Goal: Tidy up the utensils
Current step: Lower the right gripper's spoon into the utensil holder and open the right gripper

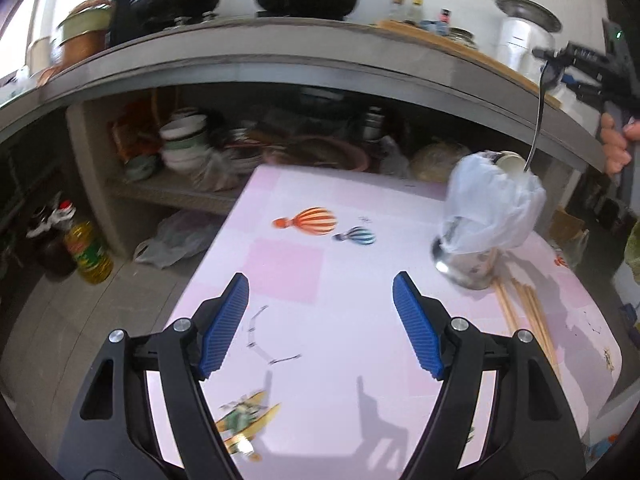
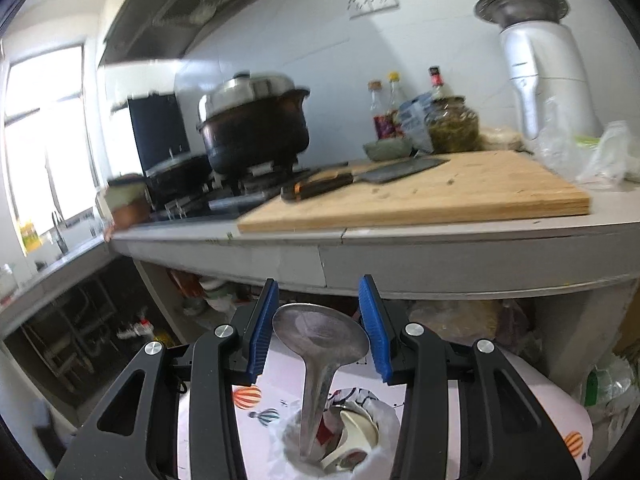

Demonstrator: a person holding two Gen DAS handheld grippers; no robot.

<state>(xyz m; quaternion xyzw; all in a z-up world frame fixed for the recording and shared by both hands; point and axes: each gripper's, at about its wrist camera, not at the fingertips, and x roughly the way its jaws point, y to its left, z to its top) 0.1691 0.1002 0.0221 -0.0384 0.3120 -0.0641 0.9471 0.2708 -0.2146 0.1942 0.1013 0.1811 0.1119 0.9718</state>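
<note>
A steel holder, lined with a white plastic bag, stands on the pink table at the right. My right gripper is above it, shut on the bowl of a metal spoon, and the handle hangs down to the holder's mouth. In the right wrist view the blue pads press on both sides of the spoon bowl, and the handle reaches into the holder beside a white spoon. Several wooden chopsticks lie beside the holder. My left gripper hovers open over the table, holding nothing.
Behind the table runs a grey counter with a cutting board, a cleaver, a black pot and bottles. Bowls fill the shelf beneath. An oil bottle and a bag sit on the floor at left.
</note>
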